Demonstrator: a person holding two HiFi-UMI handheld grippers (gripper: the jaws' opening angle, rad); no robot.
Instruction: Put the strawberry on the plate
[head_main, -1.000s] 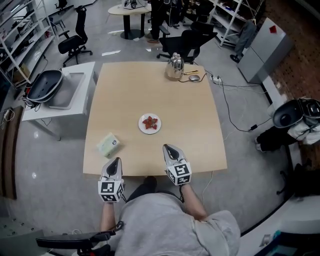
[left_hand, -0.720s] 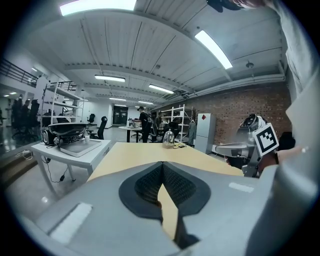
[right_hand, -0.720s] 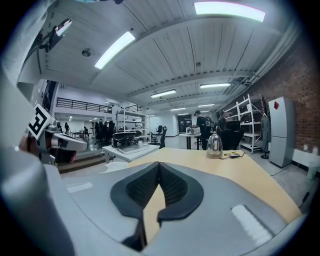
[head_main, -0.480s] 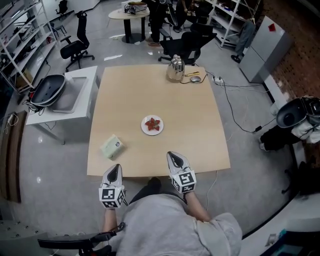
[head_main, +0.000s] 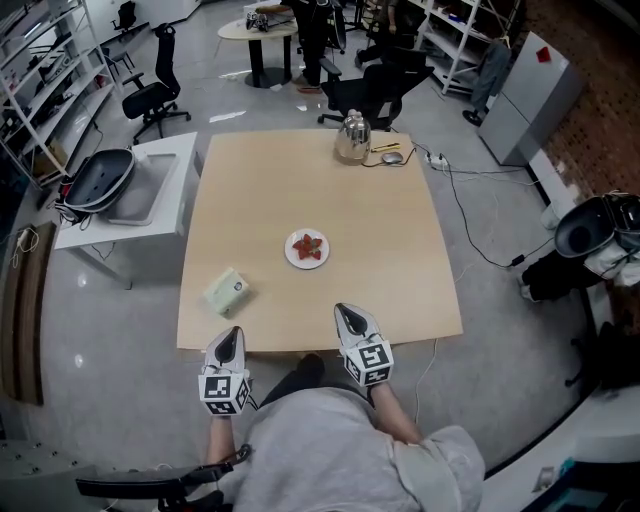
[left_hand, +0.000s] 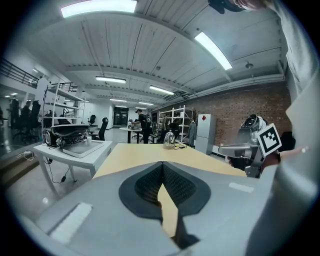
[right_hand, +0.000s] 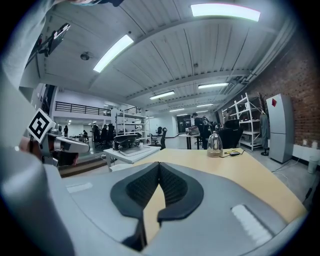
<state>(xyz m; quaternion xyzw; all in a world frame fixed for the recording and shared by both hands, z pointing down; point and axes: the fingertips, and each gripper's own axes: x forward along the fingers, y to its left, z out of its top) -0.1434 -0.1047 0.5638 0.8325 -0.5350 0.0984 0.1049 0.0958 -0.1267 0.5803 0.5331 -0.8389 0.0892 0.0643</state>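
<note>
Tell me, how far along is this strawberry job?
Looks done: the strawberry lies on the white plate. In hand: nothing; the left gripper and right gripper are both shut and empty, at the near edge of the table. Left: nothing I can see.

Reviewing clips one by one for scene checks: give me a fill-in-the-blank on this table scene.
The strawberries lie on a white ____.
The left gripper and right gripper both have ____ jaws.
The metal kettle stands at the table edge ____ from the person.
The pale green box lies to the strawberries' ____.
Missing words: plate; shut; farthest; left.
</note>
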